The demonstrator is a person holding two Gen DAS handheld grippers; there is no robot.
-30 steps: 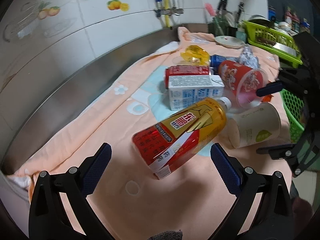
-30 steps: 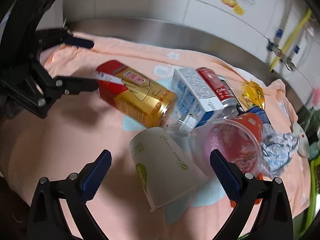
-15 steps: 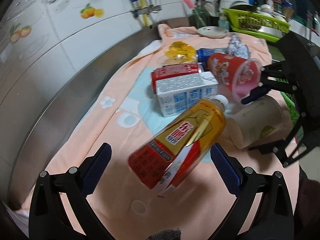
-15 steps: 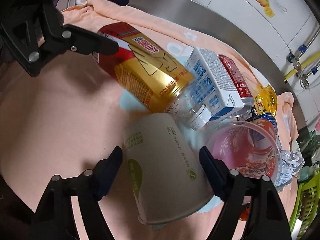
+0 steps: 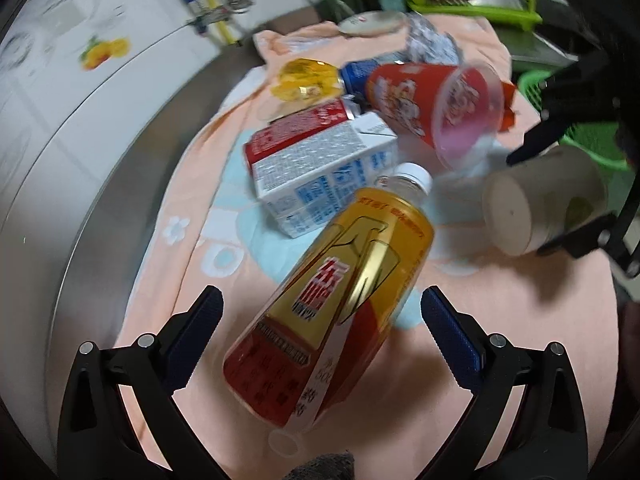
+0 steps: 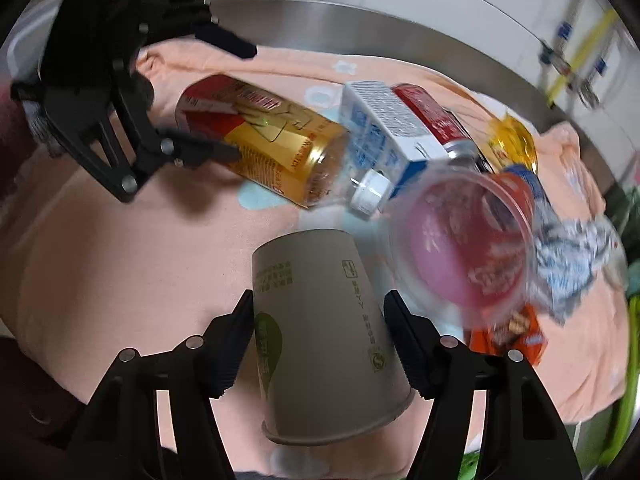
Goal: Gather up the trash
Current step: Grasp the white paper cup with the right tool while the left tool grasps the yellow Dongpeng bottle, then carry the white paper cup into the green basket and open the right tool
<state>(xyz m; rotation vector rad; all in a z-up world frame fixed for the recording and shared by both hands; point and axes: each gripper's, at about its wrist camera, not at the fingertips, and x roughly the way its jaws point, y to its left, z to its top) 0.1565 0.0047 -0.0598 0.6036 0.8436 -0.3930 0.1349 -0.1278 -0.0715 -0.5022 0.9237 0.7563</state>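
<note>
A paper cup (image 6: 320,320) lies on its side on the peach cloth (image 5: 500,320). My right gripper (image 6: 320,340) straddles it, its jaws closing, and both pads touch the cup's walls. In the left wrist view the same cup (image 5: 552,196) sits between the right gripper's (image 5: 532,200) fingers. A gold and red plastic bottle (image 5: 344,280) with a white cap lies beside it. My left gripper (image 5: 320,336) is open astride the bottle's base, pads clear of it. The right wrist view shows the bottle (image 6: 272,144) with the left gripper (image 6: 236,100) around its bottom end.
Behind the bottle lie a white and blue milk carton (image 5: 324,172), a red can (image 5: 296,128), a red clear plastic cup (image 5: 432,100), a yellow wrapper (image 5: 304,80) and crumpled foil (image 5: 432,40). A green basket (image 5: 580,140) stands at the right; an orange packet (image 6: 508,332) lies near the cup.
The right jaws have narrowed from wide open until they meet the paper cup's sides. My left gripper has rolled and moved in, so the bottle's base now lies between its fingers.
</note>
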